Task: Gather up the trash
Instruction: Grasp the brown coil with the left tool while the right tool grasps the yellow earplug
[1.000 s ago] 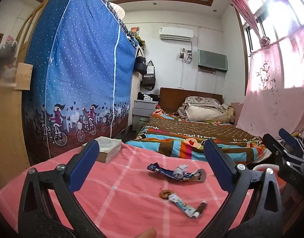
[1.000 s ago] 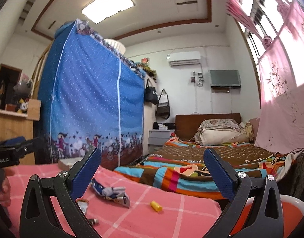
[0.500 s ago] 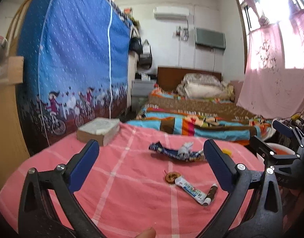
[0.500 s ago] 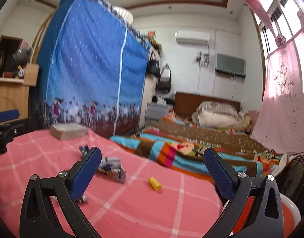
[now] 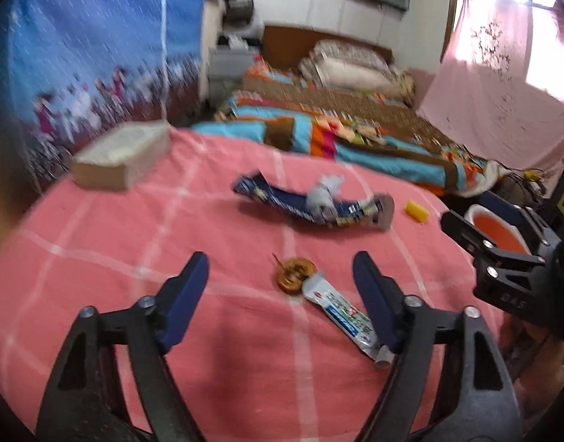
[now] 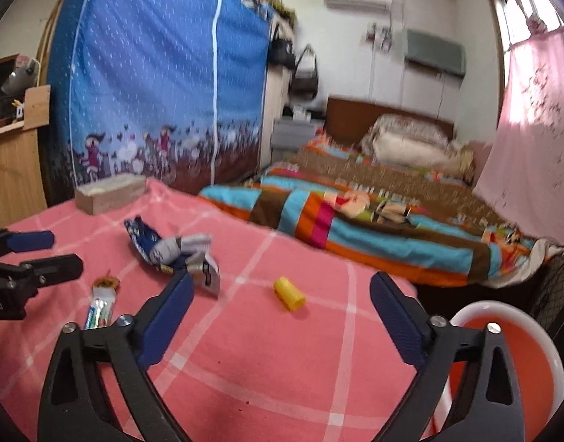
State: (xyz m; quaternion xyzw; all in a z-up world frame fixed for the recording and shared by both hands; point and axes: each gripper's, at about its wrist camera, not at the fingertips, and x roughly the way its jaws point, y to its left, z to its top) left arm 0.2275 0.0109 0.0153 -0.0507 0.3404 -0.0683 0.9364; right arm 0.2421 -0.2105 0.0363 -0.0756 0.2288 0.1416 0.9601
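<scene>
Both grippers over the pink cloth, trash lying loose.

We hold the left gripper [image 5: 282, 272] with jaws apart, nothing between the pads; they have just been closing a little. It points down at the tube [image 5: 346, 315] and the brown scrap [image 5: 295, 274] touching the tube's far end, near us, so we judge that pair the first pick. Our right gripper [image 6: 280, 294] also has jaws apart and empty, likewise just narrowed, aimed at the yellow cap [image 6: 289, 293] lying alone. The blue wrapper [image 5: 304, 206] lies farther off, mid-cloth. The bin [image 6: 510, 350] stands at the right edge, handy for drops. The book [image 5: 122, 154] at far left looks like no trash.
</scene>
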